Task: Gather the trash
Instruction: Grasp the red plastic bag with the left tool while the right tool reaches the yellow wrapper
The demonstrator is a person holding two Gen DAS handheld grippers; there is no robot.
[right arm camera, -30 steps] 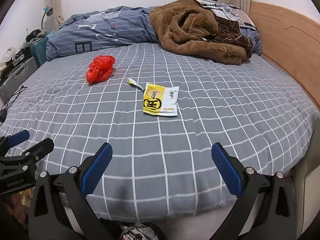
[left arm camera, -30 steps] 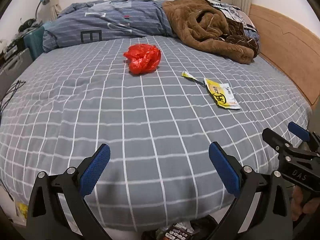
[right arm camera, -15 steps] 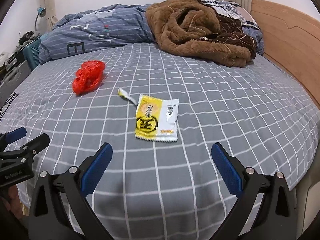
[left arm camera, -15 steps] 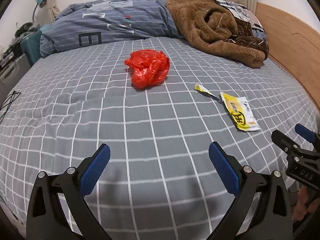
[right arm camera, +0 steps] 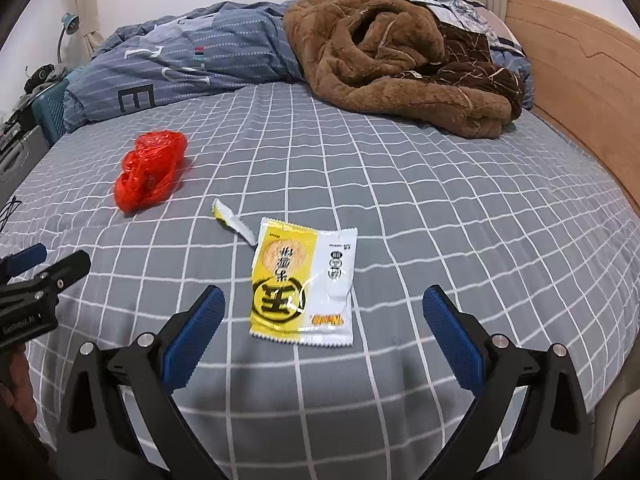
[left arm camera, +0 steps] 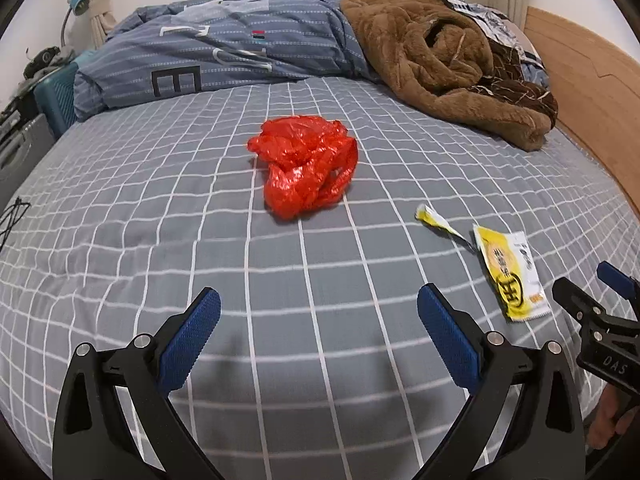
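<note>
Right gripper: jaws standing wide apart, holding nothing, hovering over the bed sheet.
Wrapper: lying flat on the sheet just ahead of the right jaws and roughly between them, untouched.
Torn strip: lying just beyond the wrapper's far left corner, apart from it or barely touching; cannot tell which.
Left gripper: jaws spread wide, gripping nothing, sitting over bare sheet.
Red bag: lying crumpled straight ahead of the left jaws, well short of contact.
Beyond the jaws: a brown blanket and a striped quilt are lying at the far end.
Stage, as judged: both grippers are lining up on separate targets; nothing collected yet.
Risk, wrapper: being thin and flat, it is likely to slide under the closing jaws, or the pads could pinch sheet with it.
Risk, strip: being small, it is easily missed.
Risk, bag: loose film could slip out if only a fold is caught.
</note>
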